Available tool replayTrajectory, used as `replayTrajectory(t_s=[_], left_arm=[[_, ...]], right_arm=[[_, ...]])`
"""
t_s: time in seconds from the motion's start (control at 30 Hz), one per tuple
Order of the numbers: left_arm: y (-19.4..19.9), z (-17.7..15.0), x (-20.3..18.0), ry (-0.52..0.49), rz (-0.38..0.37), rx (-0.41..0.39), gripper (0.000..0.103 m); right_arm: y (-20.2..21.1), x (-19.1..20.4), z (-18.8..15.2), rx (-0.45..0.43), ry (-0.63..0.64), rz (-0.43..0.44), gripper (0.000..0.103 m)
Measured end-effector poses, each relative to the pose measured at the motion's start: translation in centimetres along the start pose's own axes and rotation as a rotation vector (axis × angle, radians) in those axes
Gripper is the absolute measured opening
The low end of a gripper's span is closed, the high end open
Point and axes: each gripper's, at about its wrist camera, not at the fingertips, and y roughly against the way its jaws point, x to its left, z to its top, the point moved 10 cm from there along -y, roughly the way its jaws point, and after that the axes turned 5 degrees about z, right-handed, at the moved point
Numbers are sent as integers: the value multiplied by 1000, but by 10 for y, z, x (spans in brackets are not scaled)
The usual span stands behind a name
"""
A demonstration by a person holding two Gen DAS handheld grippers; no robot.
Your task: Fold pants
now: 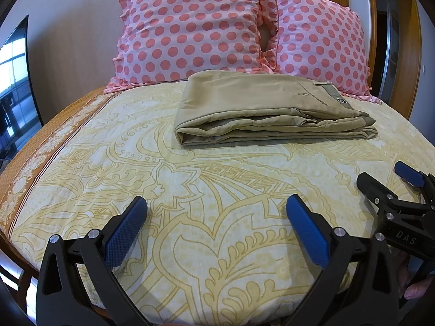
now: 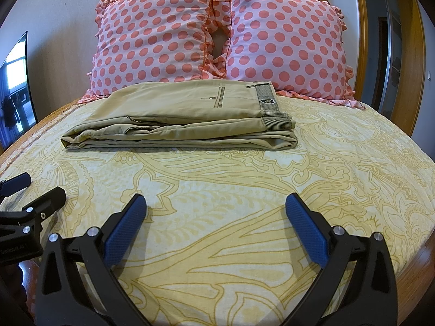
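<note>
Tan pants lie folded into a flat rectangular stack on the bed, in front of the pillows; they also show in the right wrist view, with the waistband and label at their right end. My left gripper is open and empty, low over the bedspread, well short of the pants. My right gripper is open and empty, also well short of the pants. The right gripper shows at the right edge of the left wrist view. The left gripper shows at the left edge of the right wrist view.
Two pink polka-dot pillows lean against the wall behind the pants. The yellow patterned bedspread covers the bed. A dark screen stands at the left. A wooden door frame is at the right.
</note>
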Motion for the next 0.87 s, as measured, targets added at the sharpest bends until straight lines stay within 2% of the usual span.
replayTrajectory(t_s=[0.87], left_arm=[[0, 1, -3, 2, 8, -3, 102]], right_arm=[[-1, 0, -1, -1, 0, -1, 101]])
